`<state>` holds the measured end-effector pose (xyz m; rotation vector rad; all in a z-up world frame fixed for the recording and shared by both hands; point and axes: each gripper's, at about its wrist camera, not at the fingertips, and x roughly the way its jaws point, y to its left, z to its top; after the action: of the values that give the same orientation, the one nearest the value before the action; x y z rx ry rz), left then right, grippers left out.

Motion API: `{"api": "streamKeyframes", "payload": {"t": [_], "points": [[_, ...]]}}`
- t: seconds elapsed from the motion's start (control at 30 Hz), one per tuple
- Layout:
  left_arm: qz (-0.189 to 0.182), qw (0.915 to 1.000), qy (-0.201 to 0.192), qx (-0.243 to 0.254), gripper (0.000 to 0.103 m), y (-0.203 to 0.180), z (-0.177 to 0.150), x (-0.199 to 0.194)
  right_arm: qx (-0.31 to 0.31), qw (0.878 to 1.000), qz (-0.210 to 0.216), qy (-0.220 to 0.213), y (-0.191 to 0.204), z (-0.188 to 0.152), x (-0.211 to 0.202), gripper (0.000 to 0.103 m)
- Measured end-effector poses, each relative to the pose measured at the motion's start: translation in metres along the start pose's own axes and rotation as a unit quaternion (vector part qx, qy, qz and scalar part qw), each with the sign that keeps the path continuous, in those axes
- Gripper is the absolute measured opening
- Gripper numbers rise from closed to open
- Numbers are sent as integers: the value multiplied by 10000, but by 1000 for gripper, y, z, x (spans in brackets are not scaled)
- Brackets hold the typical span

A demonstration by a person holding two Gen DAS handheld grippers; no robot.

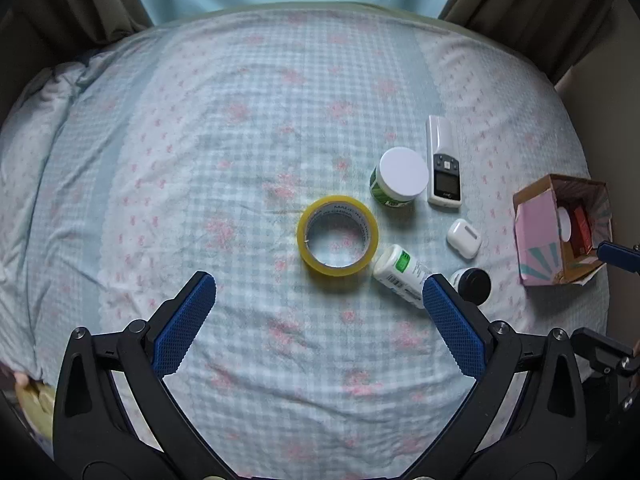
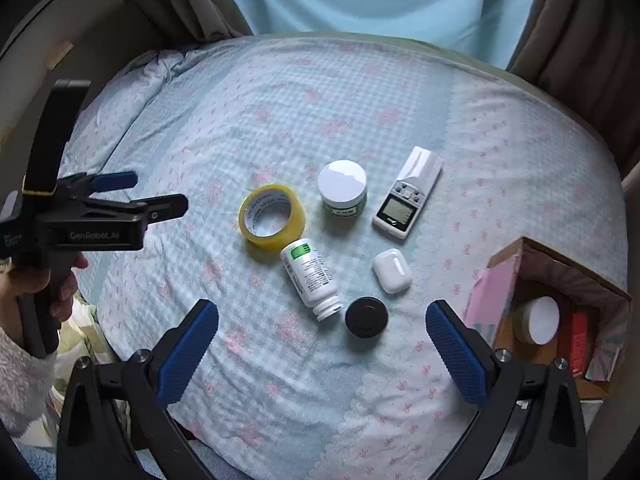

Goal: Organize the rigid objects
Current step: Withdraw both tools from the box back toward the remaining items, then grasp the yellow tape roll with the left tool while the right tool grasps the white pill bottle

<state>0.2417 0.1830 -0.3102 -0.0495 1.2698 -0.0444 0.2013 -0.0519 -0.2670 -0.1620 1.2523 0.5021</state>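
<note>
On the checked blue-and-pink bedsheet (image 2: 280, 112), mid-frame, the yellow tape roll (image 2: 272, 216) lies left of the white-lidded green jar (image 2: 342, 193); the open cardboard box (image 2: 560, 312) sits at right.

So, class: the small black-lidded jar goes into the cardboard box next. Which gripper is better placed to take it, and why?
Right. The right gripper is open with the black-lidded jar between its fingers, and the box is beside it. The left gripper faces the tape roll.

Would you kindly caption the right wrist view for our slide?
Open right gripper above tape roll, bottle, earbud case and box.
</note>
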Motion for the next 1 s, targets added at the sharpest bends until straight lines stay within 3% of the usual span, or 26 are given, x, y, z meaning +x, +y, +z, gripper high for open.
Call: {"api": "streamKeyframes", "payload": {"t": [0.2,0.3,0.57,0.8,1.0], "points": [[-198,9959,198,855,103,3,-4,77,-626,9971,-160,404,17,4,69,103],[-409,9907,154,1290,103,-1,-12,108,-916,9936,-215,622,19,4,101,103],[-480,9758,-30,2135,103,-9,-18,168,-1657,9801,-416,1012,26,-3,169,102],[-711,9584,-73,2762,103,-28,-5,199,-1861,9753,-468,1098,27,-7,201,91],[-848,9483,-18,3057,103,-39,4,210,-1872,9743,-424,1177,26,-1,217,74]]}}
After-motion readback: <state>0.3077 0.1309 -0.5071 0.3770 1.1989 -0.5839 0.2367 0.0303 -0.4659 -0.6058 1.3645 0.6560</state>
